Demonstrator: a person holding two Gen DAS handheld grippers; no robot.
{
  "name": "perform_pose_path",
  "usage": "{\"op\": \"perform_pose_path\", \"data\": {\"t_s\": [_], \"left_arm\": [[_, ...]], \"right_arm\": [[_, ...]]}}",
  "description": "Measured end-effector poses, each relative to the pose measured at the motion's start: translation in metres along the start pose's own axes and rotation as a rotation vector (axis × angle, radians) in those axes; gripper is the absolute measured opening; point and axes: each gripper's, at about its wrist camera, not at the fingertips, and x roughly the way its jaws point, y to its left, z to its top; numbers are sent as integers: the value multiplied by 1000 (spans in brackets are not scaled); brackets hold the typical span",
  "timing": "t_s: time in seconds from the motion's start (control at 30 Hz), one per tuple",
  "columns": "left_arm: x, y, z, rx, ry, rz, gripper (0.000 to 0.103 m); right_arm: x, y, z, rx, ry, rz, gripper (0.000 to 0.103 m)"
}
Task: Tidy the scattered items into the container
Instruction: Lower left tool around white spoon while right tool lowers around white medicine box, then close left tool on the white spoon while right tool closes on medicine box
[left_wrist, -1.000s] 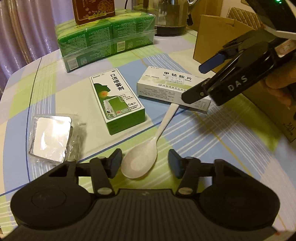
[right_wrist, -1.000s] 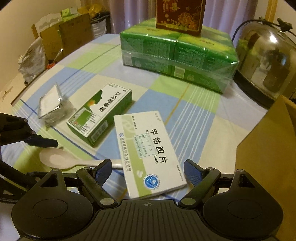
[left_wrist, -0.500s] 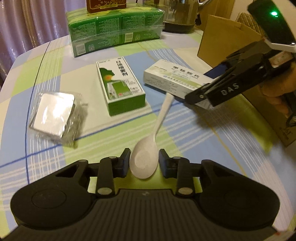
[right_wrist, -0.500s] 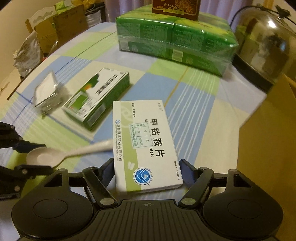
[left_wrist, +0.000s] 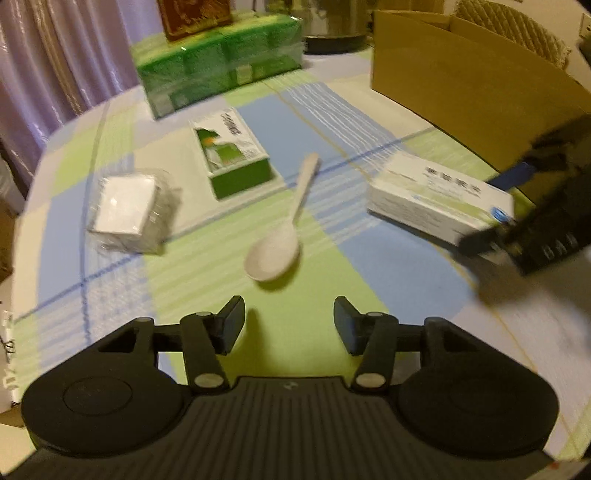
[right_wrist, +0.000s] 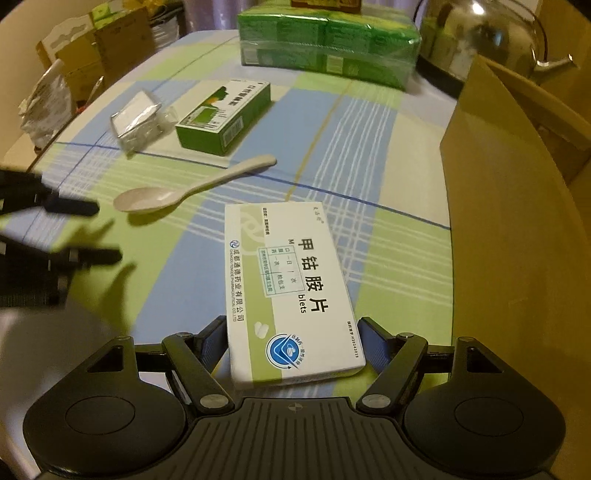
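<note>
A white plastic spoon (left_wrist: 277, 251) (right_wrist: 155, 197) lies on the checked tablecloth just ahead of my left gripper (left_wrist: 289, 321) (right_wrist: 92, 230), which is open and holds nothing. My right gripper (right_wrist: 293, 341) (left_wrist: 495, 210) is shut on the near end of a white medicine box (right_wrist: 288, 288) (left_wrist: 436, 197). Beyond the spoon sits a green spray box (left_wrist: 231, 155) (right_wrist: 225, 114), and left of it a foil packet in clear wrap (left_wrist: 129, 206) (right_wrist: 138, 118). The open brown cardboard box (left_wrist: 461, 74) (right_wrist: 509, 221) stands to the right of the white box.
A large green wrapped pack (left_wrist: 221, 62) (right_wrist: 325, 40) with a dark red tin on top stands at the back. A steel kettle (right_wrist: 480, 37) is behind the cardboard box. Purple curtains (left_wrist: 55, 55) hang beyond the table's left edge, where cartons and bags (right_wrist: 74, 55) are stacked.
My left gripper, shut on the spoon's bowl half a second ago, has opened and drawn back; the spoon lies on the cloth. My right gripper closed on the white box and pulled it back.
</note>
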Motion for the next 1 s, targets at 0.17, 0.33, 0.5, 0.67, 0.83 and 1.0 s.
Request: {"op": "perform_pose_path", "data": {"t_s": [0.17,0.33,0.5,0.67,0.83,1.0], "left_arm": [[12,11,13,14,-28,10,58],[31,8,23,54,-45,-42,56],[45,5,29,81,-37,-64,41],[40,7,27,38,1,-75,14],[26,2,13,68,-12,-36,18],[20,7,14,66,-47,0,28]], "right_arm": [[6,1,-3,-14,-30,27,73],[9,-4,-3,-5,-48,38,79],[10,-5,0,-8,-68,51,80],[9,-6,-1,5,-65,63,80],[6,-8,-4,17,-69,69,81],[6,-9,-3,28,-78,68,81]]}}
